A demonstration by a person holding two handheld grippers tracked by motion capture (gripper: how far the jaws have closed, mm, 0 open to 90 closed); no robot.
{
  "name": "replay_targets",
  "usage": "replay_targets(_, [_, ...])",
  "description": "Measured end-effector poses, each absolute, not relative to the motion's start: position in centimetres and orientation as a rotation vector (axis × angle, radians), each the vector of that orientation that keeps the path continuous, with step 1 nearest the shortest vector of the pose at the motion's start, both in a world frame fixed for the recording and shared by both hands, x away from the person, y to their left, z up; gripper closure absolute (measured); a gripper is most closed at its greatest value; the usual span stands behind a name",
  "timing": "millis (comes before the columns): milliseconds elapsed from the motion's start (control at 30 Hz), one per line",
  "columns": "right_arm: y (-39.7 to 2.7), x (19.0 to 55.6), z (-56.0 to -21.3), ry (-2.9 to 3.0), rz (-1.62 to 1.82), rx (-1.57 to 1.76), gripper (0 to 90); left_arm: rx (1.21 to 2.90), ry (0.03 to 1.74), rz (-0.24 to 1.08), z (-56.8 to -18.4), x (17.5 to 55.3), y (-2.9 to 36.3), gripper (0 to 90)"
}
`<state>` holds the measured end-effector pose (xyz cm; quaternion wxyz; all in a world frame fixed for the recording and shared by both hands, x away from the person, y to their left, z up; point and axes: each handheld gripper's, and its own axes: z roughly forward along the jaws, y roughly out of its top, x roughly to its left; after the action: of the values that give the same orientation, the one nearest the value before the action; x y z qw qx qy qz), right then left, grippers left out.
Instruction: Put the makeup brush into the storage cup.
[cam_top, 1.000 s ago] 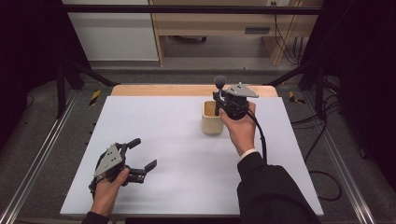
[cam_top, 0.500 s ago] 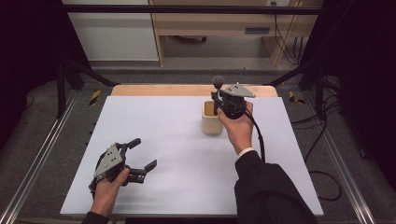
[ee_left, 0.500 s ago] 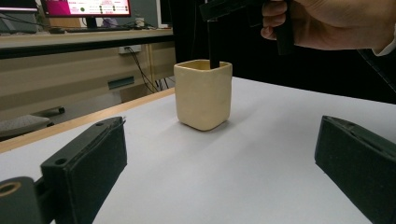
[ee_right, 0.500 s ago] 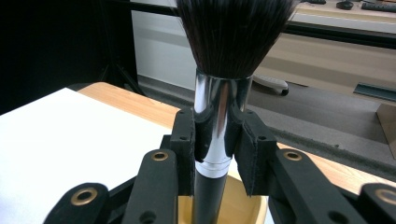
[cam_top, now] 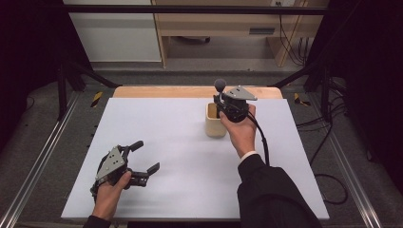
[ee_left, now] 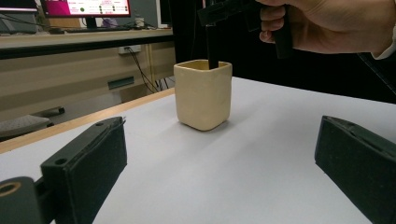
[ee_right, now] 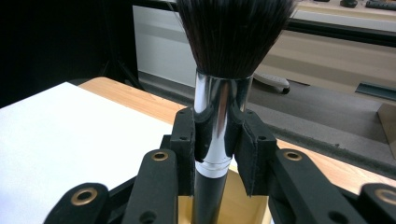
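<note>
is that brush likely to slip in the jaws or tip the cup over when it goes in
The brush is clamped on its shiny metal collar, which looks smooth, so it may slide or twist in the right gripper. Its handle looks stiff, the bristles soft. The cream cup looks squat and thick-walled, so it probably won't tip.

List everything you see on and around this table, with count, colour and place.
Brush: one, dark bristles, silver ferrule, black handle; upright, bristles up, handle end down in the cup.
Cup: one, cream, squarish; far middle of the table.
Table: one, white top, wooden far edge.
Monitor: one, lit; on a desk beyond the table.
Left gripper: one, black; near left of the table, fingers open, nothing between them.
Right gripper: one, black; above the cup, fingers shut on the brush.
</note>
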<state>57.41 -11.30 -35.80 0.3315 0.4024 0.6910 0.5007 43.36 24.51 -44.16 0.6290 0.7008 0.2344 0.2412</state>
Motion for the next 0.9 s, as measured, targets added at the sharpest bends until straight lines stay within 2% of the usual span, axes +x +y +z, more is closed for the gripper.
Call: replay_targets(900, [-11.3, 57.4, -37.4, 1.805, 1.309, 1.078, 70.4, 1.617, 0.532, 0.552, -44.2, 43.4, 24.3, 1.5])
